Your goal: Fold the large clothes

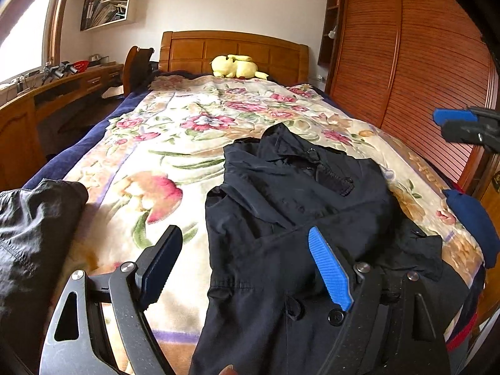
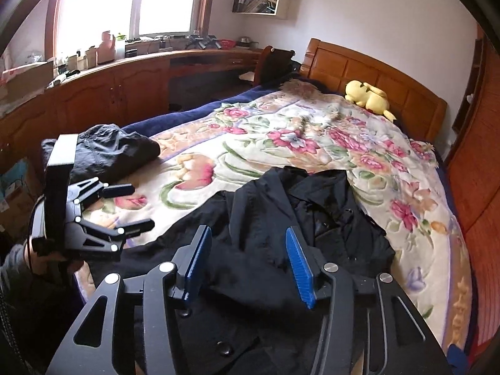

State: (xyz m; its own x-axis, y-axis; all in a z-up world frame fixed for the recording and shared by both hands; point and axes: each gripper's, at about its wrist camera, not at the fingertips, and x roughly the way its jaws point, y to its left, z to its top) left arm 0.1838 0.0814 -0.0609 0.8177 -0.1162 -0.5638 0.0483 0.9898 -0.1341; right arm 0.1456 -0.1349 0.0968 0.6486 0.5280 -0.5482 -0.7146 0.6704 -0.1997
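Dark coat lay rumpled on the floral bed, both grippers hovering over it with nothing held.

The floral blanket (image 1: 175, 143) covered a bed with a wooden headboard (image 1: 234, 51); a yellow plush toy (image 1: 236, 66) sat at 12 o'clock; a desk (image 2: 131, 75) ran under the window; the black coat (image 1: 290, 218) lay at 6 o'clock; the left gripper (image 1: 247, 265) stood wide apart, empty; the right gripper (image 2: 247, 265) stood part open above the coat, gripping nothing; a second dark garment (image 2: 109, 150) lay at 9 o'clock.
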